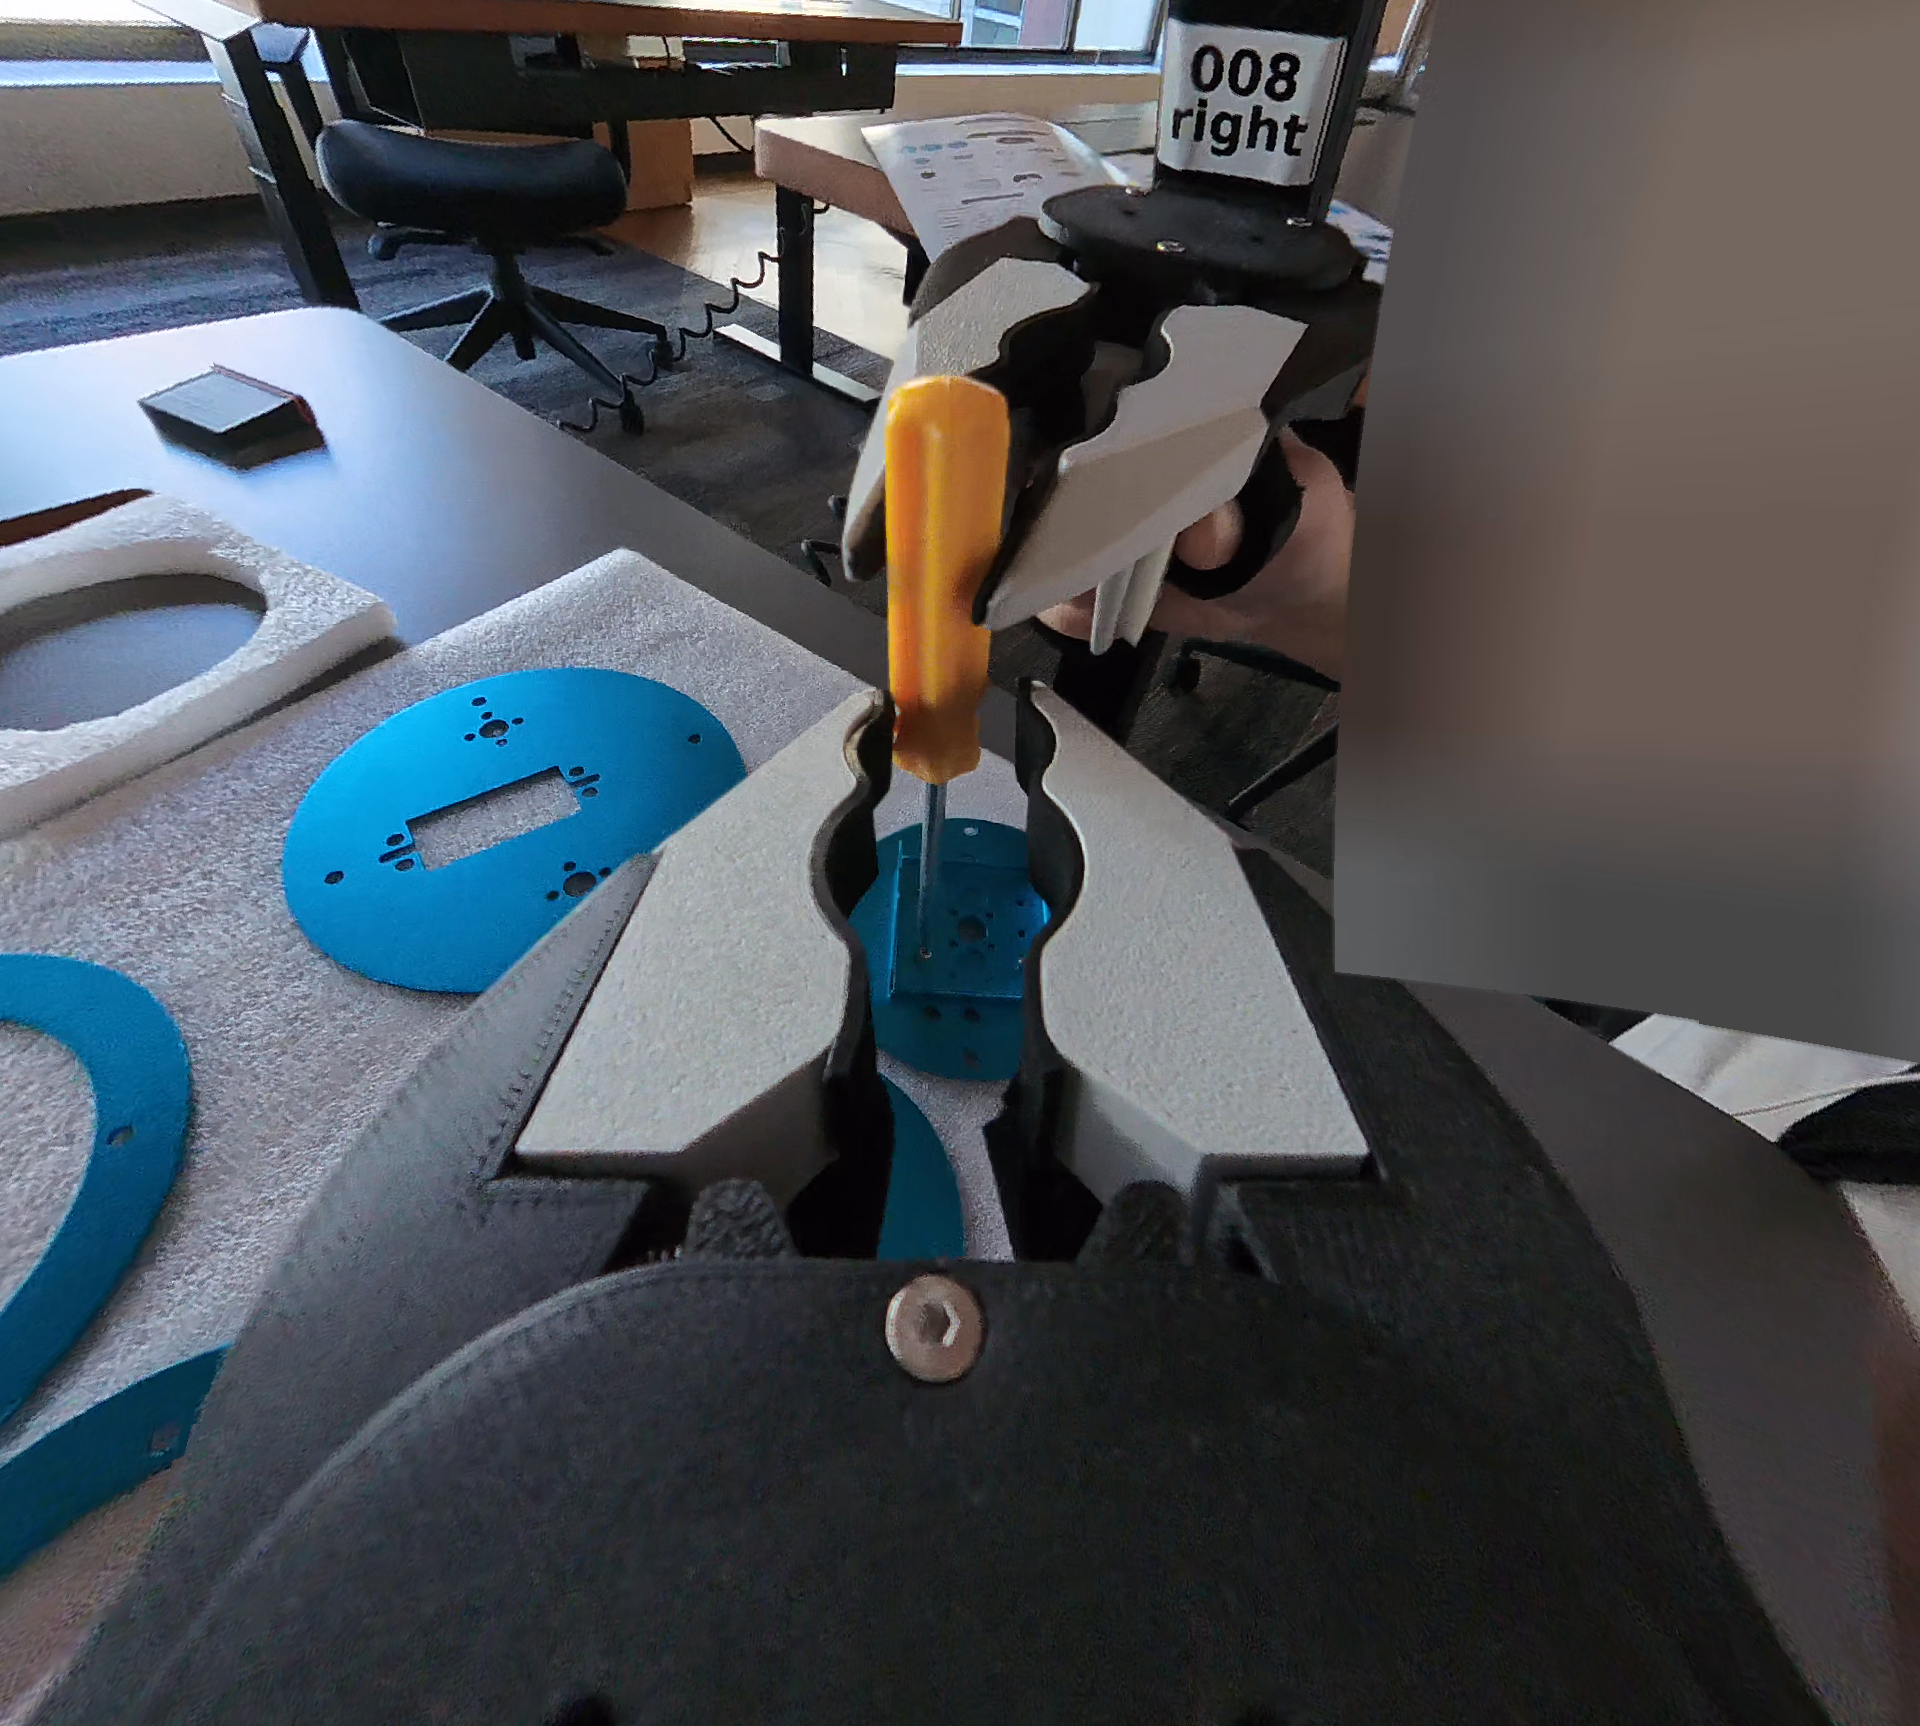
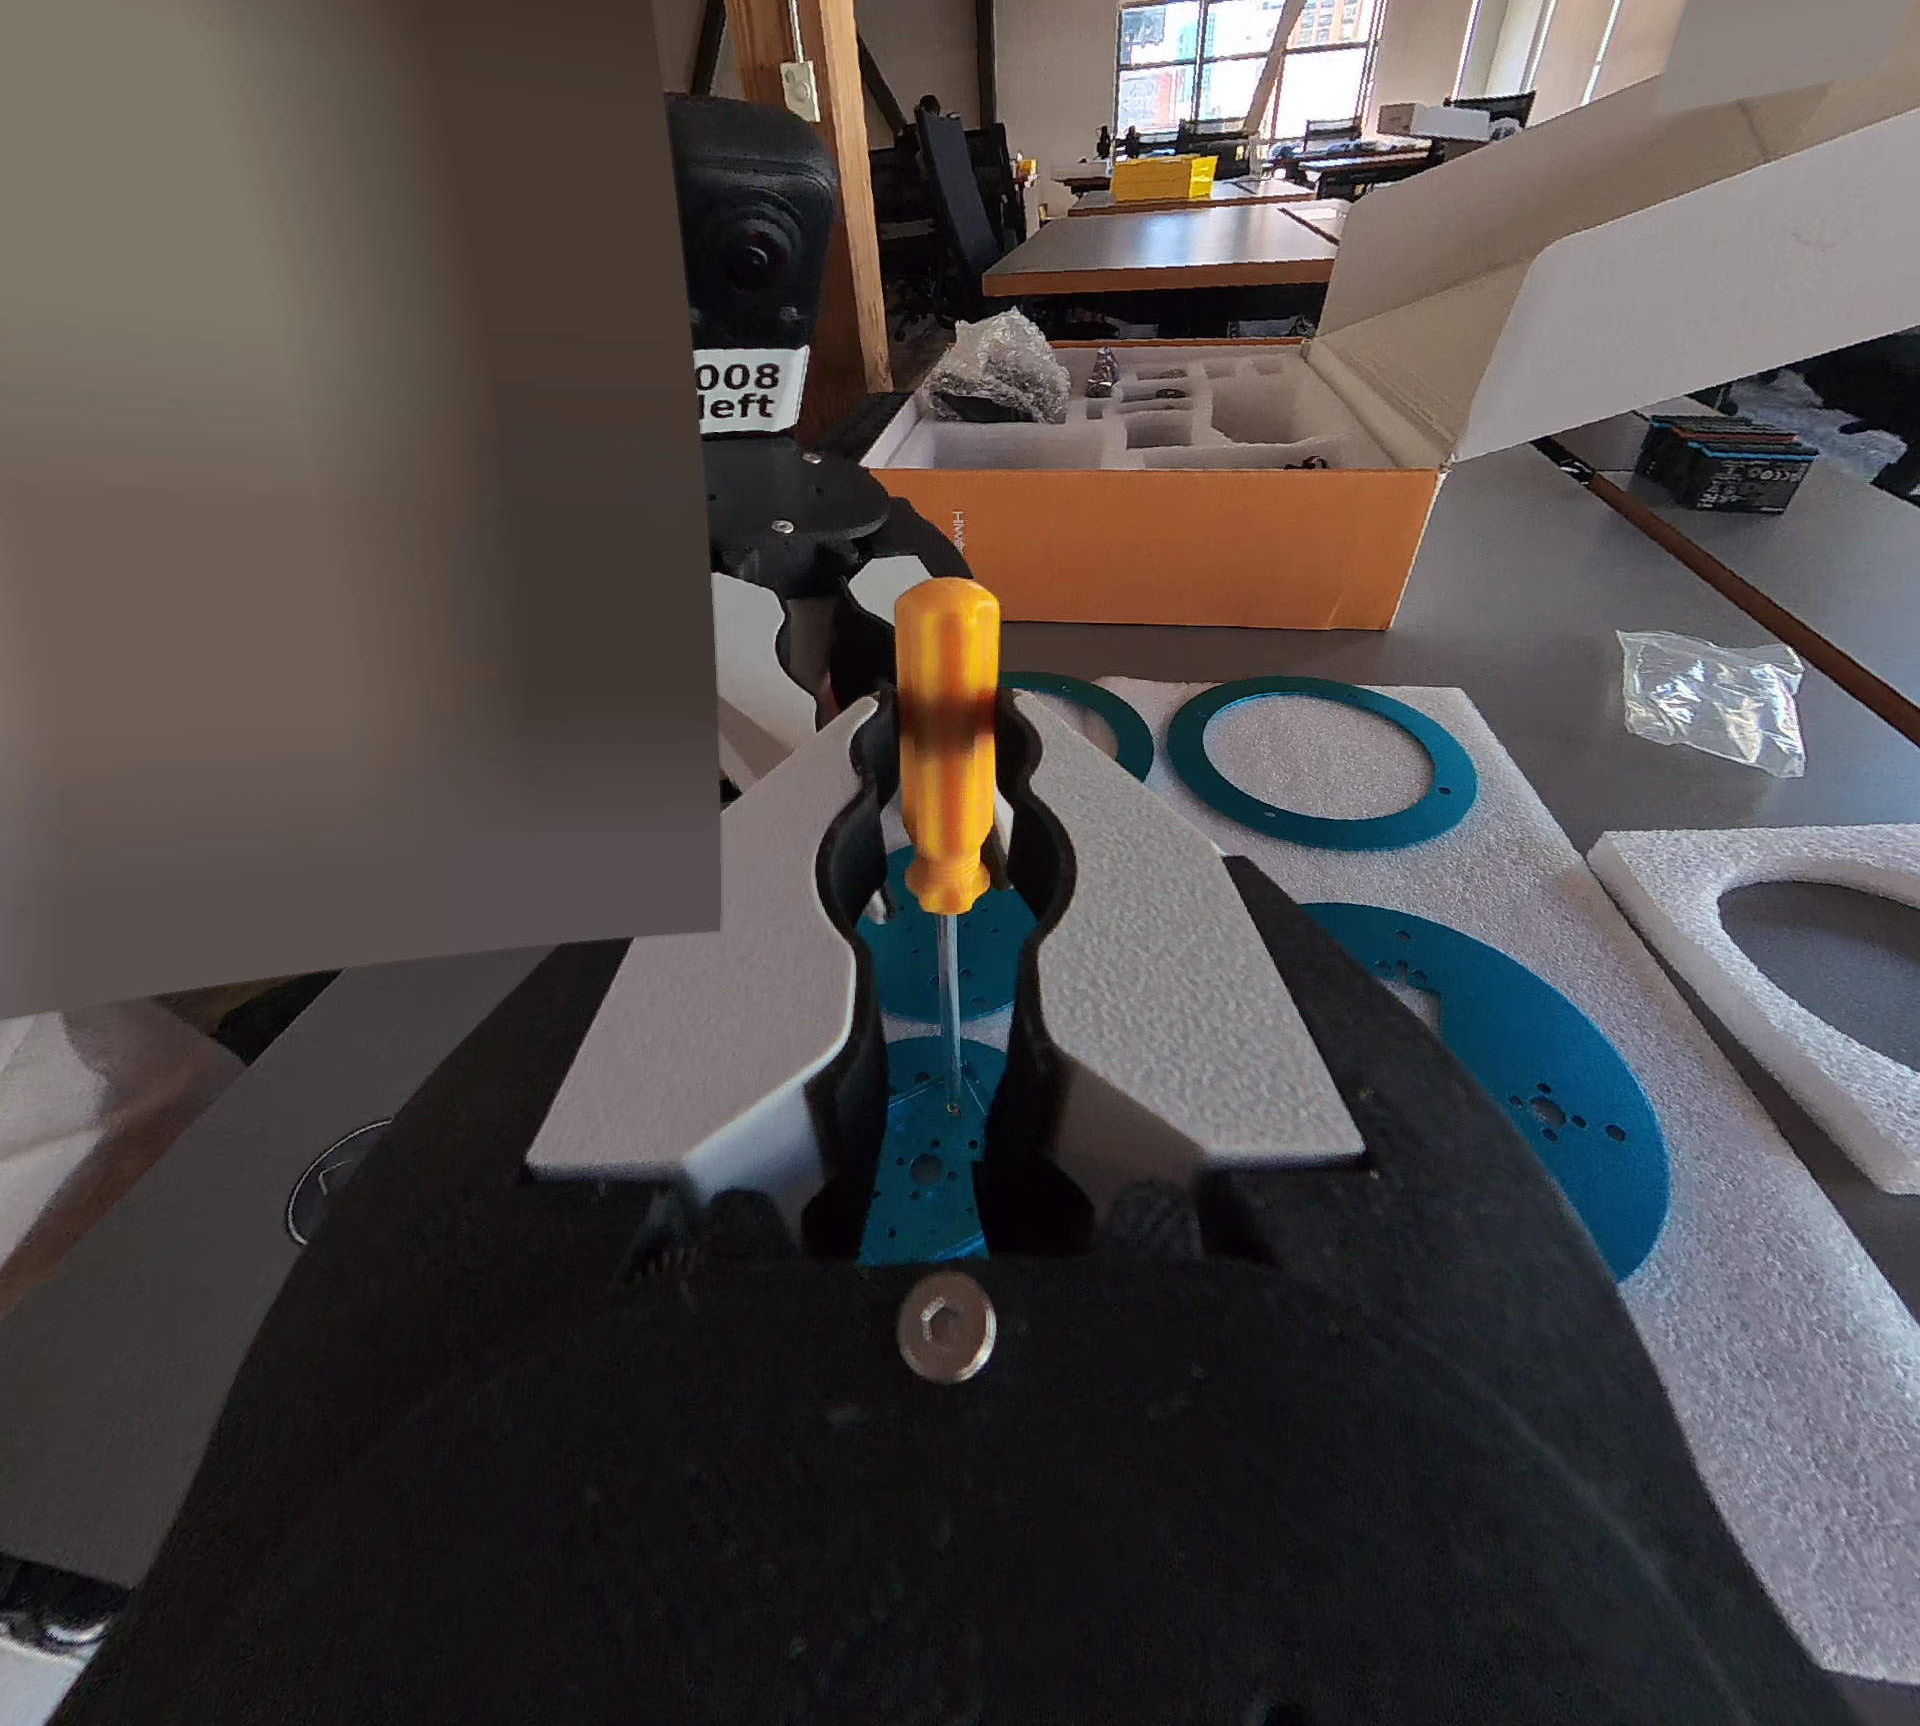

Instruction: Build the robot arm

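Observation:
My right gripper is shut on the orange handle of a screwdriver and holds it upright. The thin shaft points down, and its tip rests in a hole of a small blue round plate on white foam. In the left wrist view the right gripper holds the screwdriver with its tip inside a blue square bracket on that plate. My left gripper is open, its jaws either side of the bracket, with nothing gripped that I can see. It shows partly behind the screwdriver in the right wrist view.
On the foam sheet lie a large blue disc with a rectangular cut-out and blue rings. A foam frame, a small black box, an open orange box and a plastic bag stand around. My left and right fingertips are right by each other.

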A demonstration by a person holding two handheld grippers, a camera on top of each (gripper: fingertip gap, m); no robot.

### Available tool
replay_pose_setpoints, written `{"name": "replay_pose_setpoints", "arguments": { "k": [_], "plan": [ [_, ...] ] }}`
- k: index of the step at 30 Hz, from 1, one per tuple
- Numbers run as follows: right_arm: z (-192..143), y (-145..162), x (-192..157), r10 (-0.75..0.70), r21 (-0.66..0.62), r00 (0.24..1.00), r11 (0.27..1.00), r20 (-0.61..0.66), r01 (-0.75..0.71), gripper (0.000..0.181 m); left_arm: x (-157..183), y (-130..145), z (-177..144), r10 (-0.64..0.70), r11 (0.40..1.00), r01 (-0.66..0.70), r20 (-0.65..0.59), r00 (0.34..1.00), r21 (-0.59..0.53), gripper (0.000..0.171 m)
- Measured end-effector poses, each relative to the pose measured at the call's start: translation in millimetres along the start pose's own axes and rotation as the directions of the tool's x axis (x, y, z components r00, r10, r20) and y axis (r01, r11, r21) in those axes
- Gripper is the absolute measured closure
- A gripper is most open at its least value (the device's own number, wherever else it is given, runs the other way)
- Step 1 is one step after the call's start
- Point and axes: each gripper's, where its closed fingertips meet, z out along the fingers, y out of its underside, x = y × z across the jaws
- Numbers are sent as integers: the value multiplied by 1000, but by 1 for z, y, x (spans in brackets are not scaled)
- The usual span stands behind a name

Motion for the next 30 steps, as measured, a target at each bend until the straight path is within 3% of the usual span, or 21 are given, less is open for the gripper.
{"name": "replay_pose_setpoints", "arguments": {
  "k": [8,16,22,26,30],
  "plan": [
    [-3,0,-1,3,6,1000,1000,-14,-3,165,-2,-1,4,49,999,-49,40,998,-6,156],
    [-4,-2,-2,-19,-87,999,996,38,23,163,-1,0,4,67,998,-67,32,997,-11,157],
    [-21,-24,3,-72,-132,993,988,94,84,140,-1,-1,5,69,998,-69,27,997,-10,157],
    [-29,-28,-1,-228,-280,952,918,205,280,135,0,0,5,73,997,-72,24,997,-12,157],
    [-31,-19,-8,-343,-435,866,760,364,483,142,1,-1,6,84,996,-84,18,996,-18,157]
  ]
}}
